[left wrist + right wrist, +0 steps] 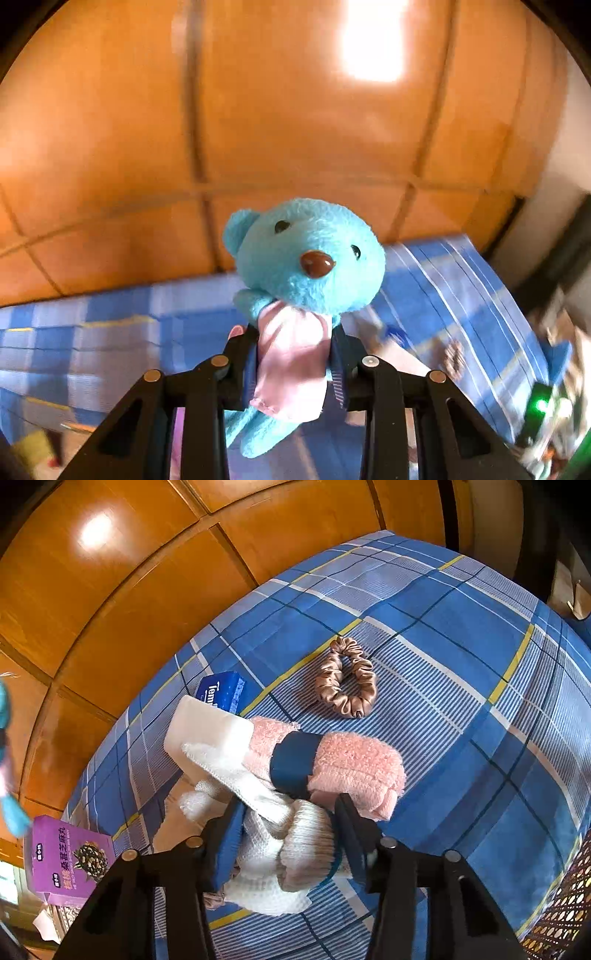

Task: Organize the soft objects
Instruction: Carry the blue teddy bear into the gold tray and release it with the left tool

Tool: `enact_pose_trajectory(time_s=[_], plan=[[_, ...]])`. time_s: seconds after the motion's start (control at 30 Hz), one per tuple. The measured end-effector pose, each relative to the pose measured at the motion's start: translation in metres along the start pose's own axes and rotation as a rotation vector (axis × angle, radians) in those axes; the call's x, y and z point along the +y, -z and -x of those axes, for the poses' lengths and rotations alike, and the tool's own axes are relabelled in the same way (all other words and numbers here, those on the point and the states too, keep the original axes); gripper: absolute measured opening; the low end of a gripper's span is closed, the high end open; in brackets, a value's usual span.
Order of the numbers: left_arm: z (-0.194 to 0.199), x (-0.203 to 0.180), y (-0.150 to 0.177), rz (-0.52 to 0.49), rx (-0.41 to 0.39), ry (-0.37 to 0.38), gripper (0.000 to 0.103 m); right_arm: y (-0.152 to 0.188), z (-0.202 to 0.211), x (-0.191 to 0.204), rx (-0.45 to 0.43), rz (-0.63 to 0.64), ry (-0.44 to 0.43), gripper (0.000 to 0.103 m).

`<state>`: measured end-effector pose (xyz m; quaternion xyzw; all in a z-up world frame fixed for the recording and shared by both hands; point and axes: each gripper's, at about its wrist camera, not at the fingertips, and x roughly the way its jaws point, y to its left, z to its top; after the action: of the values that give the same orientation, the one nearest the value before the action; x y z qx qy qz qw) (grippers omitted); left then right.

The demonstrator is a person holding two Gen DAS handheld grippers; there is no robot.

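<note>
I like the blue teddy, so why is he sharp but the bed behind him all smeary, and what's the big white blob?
Left wrist view: the teddy is sharp, the checked bedcover smeared by motion blur; the blob is glare on the glossy wooden wall. Right wrist view: sharp, smaller glare spot, fisheye curves the bedcover's lines.

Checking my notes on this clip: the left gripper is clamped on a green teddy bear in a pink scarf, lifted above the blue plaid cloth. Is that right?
Not quite: the teddy bear is light blue, not green. The left wrist view shows it clearly. The rest stands: the left gripper is clamped on it around the pink scarf, lifted above the blue plaid cloth.
</note>
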<state>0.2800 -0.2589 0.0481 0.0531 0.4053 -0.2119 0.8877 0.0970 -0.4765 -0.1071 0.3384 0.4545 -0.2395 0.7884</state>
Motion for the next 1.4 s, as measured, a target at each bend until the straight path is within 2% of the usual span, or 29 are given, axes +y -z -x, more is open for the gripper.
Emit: enact_pose_trajectory(time_s=[0.13, 0.27, 0.43, 0.6, 0.67, 0.73, 0.77, 0.87, 1.0, 1.2, 1.4], plan=[[0.018, 0.058, -0.014, 0.06, -0.038, -0.103, 0.033, 0.0, 0.001, 0.001, 0.0, 0.005, 0.0, 0.042], [0.041, 0.124, 0.0, 0.123, -0.058, -0.201, 0.033, 0.0, 0.001, 0.002, 0.0, 0.014, 0.001, 0.039], [0.08, 0.184, 0.049, 0.186, -0.076, -0.252, 0.033, 0.001, 0.001, 0.004, 0.0, 0.025, -0.003, 0.037], [0.126, 0.229, 0.126, 0.275, -0.096, -0.27, 0.033, 0.002, 0.005, 0.005, -0.019, 0.025, -0.009, 0.026], [0.141, 0.242, 0.157, 0.312, -0.097, -0.282, 0.033, 0.002, 0.007, 0.004, -0.025, 0.022, -0.019, 0.023], [0.155, 0.256, 0.187, 0.347, -0.089, -0.301, 0.034, 0.001, 0.013, 0.001, -0.047, -0.008, -0.07, 0.019], [0.162, 0.264, 0.203, 0.369, -0.084, -0.311, 0.034, 0.001, 0.017, -0.002, -0.062, -0.029, -0.11, 0.011], [0.17, 0.279, 0.247, 0.411, -0.041, -0.334, 0.034, 0.001, 0.023, -0.011, -0.074, -0.077, -0.195, 0.011], [0.17, 0.295, 0.293, 0.472, 0.012, -0.343, 0.035, 0.003, 0.025, -0.017, -0.07, -0.123, -0.22, 0.011], [0.165, 0.304, 0.334, 0.522, 0.072, -0.327, 0.041, 0.01, 0.042, -0.013, -0.121, -0.094, -0.268, 0.011], [0.161, 0.306, 0.352, 0.528, 0.093, -0.31, 0.043, -0.001, 0.062, -0.001, -0.149, -0.05, -0.227, 0.011]])
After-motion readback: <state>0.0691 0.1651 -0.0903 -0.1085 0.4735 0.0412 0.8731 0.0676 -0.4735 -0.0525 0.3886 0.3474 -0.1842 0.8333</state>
